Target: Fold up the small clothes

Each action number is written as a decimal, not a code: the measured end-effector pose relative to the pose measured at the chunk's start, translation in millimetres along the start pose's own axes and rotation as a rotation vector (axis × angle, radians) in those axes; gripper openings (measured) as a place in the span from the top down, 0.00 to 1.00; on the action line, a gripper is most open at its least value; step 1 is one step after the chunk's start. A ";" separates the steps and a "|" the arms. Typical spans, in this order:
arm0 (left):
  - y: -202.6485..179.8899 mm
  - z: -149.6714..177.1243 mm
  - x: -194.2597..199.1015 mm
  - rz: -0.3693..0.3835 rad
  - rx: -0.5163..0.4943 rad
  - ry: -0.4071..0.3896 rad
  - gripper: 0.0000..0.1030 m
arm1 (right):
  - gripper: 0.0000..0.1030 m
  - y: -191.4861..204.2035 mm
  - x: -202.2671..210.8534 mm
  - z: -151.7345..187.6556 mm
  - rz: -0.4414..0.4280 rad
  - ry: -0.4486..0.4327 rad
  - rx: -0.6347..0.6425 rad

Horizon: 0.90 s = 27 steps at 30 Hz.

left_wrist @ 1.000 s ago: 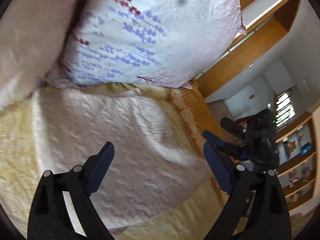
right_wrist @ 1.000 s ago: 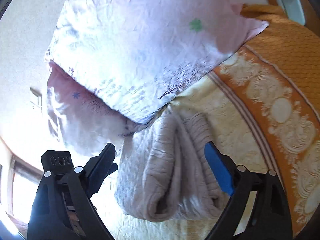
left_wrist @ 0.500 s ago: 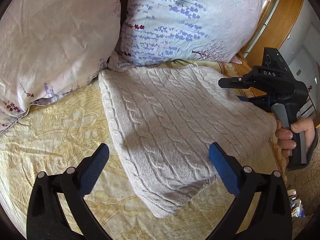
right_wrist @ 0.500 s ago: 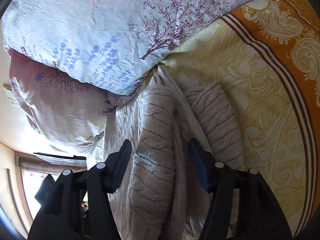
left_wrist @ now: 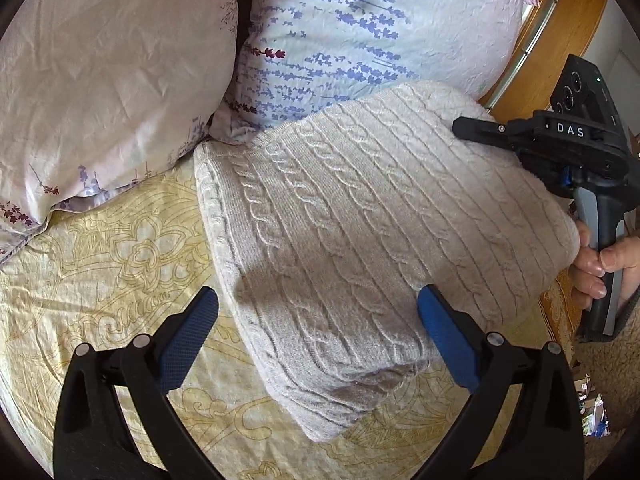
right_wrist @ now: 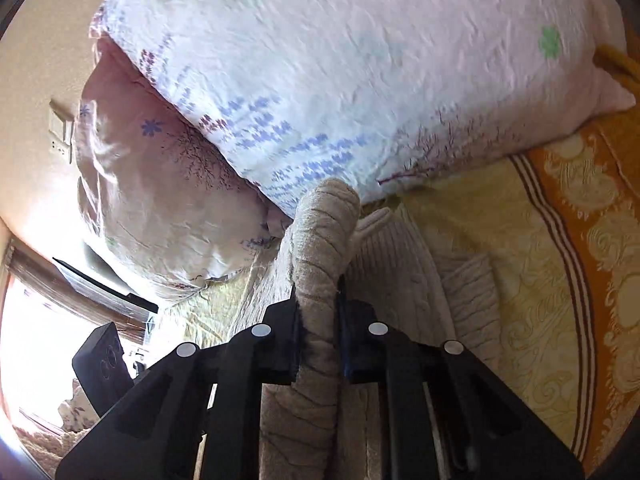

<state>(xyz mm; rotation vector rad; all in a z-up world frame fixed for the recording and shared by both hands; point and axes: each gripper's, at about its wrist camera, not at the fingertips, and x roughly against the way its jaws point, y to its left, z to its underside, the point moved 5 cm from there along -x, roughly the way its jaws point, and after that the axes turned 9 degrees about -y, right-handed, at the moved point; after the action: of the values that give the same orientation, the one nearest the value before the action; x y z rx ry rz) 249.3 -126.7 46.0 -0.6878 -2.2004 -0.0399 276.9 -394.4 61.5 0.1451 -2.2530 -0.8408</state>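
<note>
Sweater pinched at one edge, other tool waiting

Left tool (left_wrist: 316,332) hovers wide over the folded cable-knit sweater (left_wrist: 360,216) on the bed (left_wrist: 100,280); right tool (right_wrist: 318,336) is closing on its edge (thick roll), which could slip and undo the fold.

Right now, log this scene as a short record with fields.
surface: bedspread, yellow, patterned
garment: cable-knit sweater, folded, lying on the bedspread below two pillows
left gripper: open above the sweater's near corner, holding nothing
right gripper: jaws closing, a fold of the sweater pinched between them
right hand: on that gripper's handle
</note>
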 end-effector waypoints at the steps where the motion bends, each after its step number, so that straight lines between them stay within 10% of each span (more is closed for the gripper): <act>1: -1.1 -1.3 1.7 0.002 -0.006 -0.007 0.03 | 0.86 2.6 3.7 -2.9 0.012 -0.019 0.017; 27: -6.5 7.5 -9.4 0.017 -0.102 0.014 0.03 | 0.78 -83.0 2.9 24.1 0.182 0.011 -0.184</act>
<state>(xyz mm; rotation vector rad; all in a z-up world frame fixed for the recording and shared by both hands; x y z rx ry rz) 245.8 -134.8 35.4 -0.7606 -2.1907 -0.1491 247.6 -447.5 -0.2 -0.1379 -2.1277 -0.9398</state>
